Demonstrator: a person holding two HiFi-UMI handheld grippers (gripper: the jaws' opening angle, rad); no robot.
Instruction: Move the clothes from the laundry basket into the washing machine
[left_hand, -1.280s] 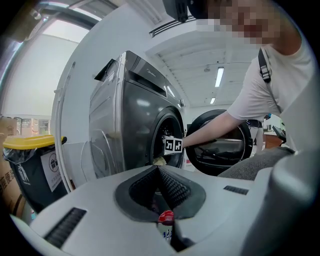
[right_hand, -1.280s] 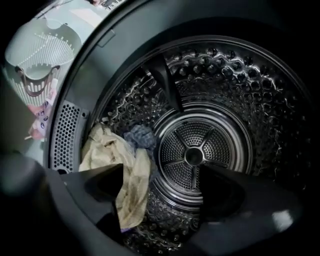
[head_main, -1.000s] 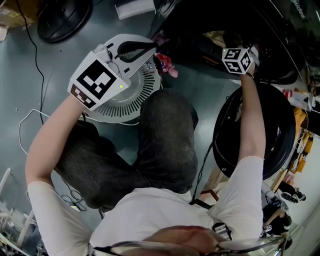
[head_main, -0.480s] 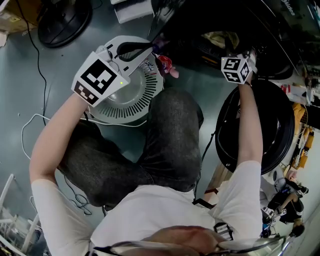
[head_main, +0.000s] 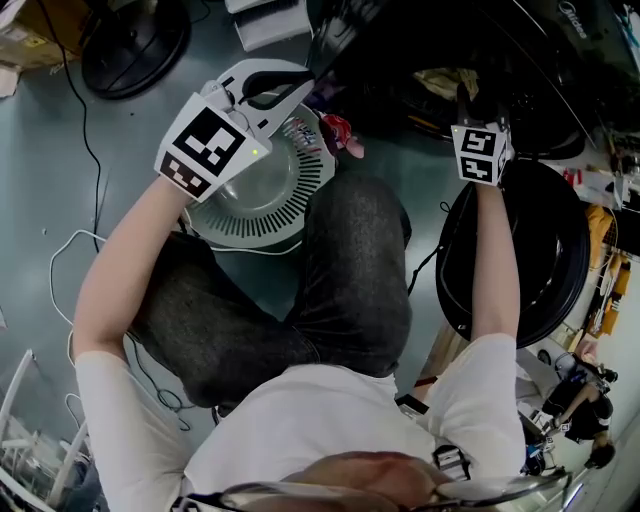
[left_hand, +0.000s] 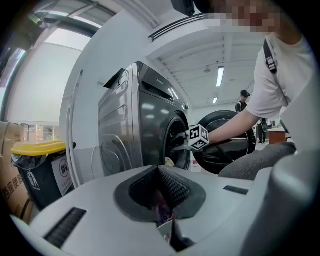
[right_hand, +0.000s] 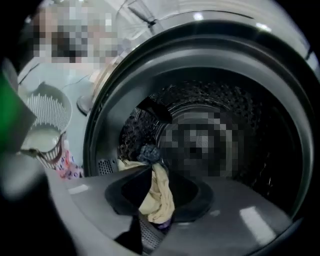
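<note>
**Right gripper nips a cloth at the drum mouth while the left holds the next garment**

The right gripper (right_hand: 151, 221) has just been closing its jaws, and they now pinch a pale yellow cloth (right_hand: 159, 197). The cloth trails from the lower edge of the washing machine drum (right_hand: 112, 115), so the grip is probably meant to carry it deeper instead of leaving it over the lip. The left gripper (left_hand: 169, 226) has its jaws together on a pink patterned garment (head_main: 338, 132). It holds this at the far rim of the laundry basket (head_main: 290, 205), likely waiting until the opening is free. Since a second ago, the right gripper's marker cube has rolled to show another face and now sits closer to the drum. The left has barely shifted over the basket.
</note>
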